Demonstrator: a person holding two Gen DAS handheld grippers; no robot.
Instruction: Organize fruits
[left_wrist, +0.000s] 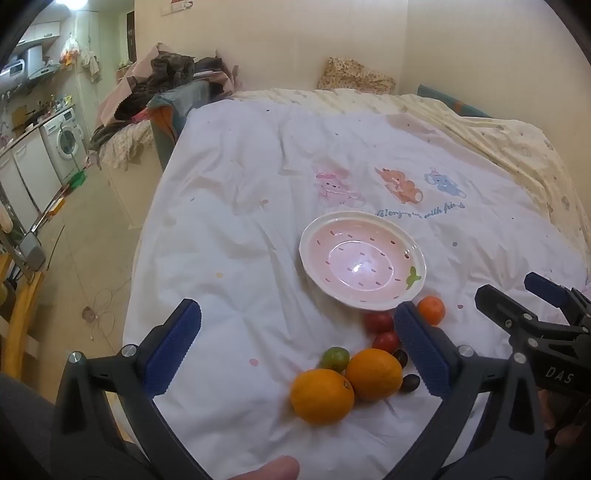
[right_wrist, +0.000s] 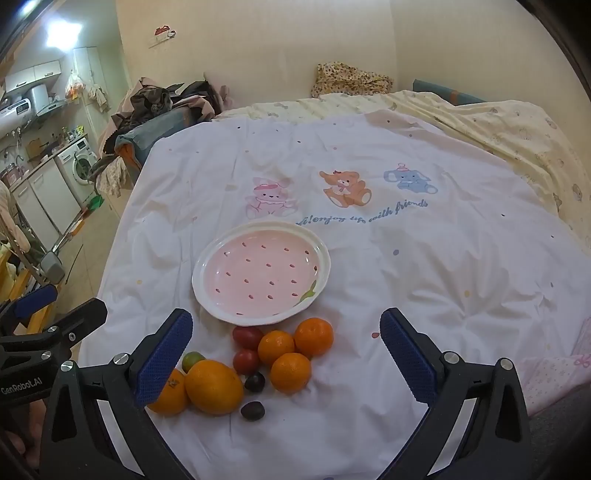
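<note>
Both grippers hang with jaws wide apart, holding nothing: the left gripper (left_wrist: 297, 347) and the right gripper (right_wrist: 286, 354). The heap of fruit lies on the white cartoon-print quilt (right_wrist: 424, 266) covering the bed, just beside the empty pink strawberry-pattern ceramic bowl (right_wrist: 260, 273). Round large oranges (right_wrist: 213, 386) could roll on soft bedding if nudged. Small mandarins (right_wrist: 290, 371), red cherry tomatoes (right_wrist: 246, 361) and dark grapes (right_wrist: 252, 410) crowd together, so a pinch may bump neighbours.

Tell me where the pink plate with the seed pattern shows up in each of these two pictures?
Left wrist view: the pink plate sits right of centre, beyond the fruit pile.
Right wrist view: the pink plate sits left of centre, beyond the fruit.
Shared landmark: the pink bear print on the sheet just behind it.
</note>
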